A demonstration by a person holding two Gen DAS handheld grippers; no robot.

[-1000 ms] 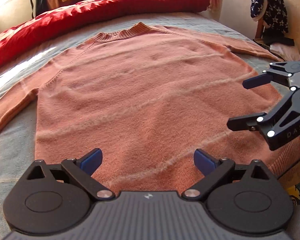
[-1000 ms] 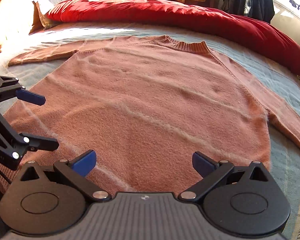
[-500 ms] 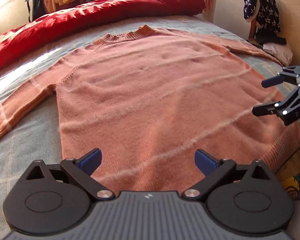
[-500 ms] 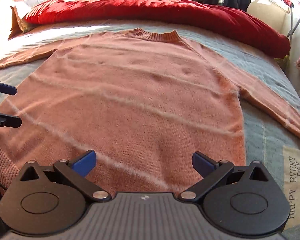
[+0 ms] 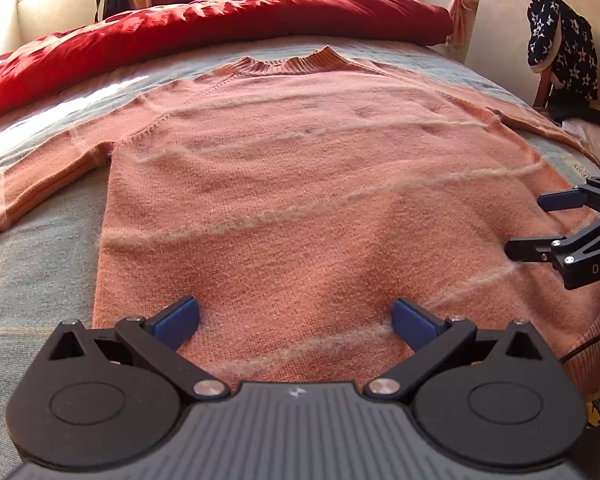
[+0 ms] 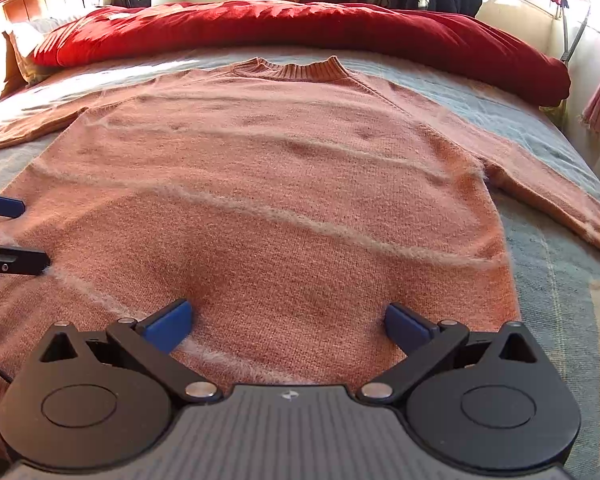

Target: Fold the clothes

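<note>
A salmon-orange knit sweater (image 5: pixel 308 184) (image 6: pixel 260 184) lies flat on the bed, collar far, both sleeves spread sideways. My left gripper (image 5: pixel 296 318) hovers open over the hem's left half, nothing between its blue pads. My right gripper (image 6: pixel 288 318) is also open, above the hem's right half. In the left wrist view the right gripper (image 5: pixel 540 224) shows at the right edge, open. The left gripper (image 6: pixel 8 232) shows at the left edge of the right wrist view.
A red duvet (image 5: pixel 204 28) (image 6: pixel 300 28) is bunched along the far side of the grey checked bedspread (image 5: pixel 28 256) (image 6: pixel 552 280). A star-patterned garment (image 5: pixel 564 48) hangs on a chair at right. Clothes hang along the back wall.
Both grippers have drifted apart sideways, the left toward the sweater's left side and the right toward its right side. Both stayed open. The sweater has not moved.
</note>
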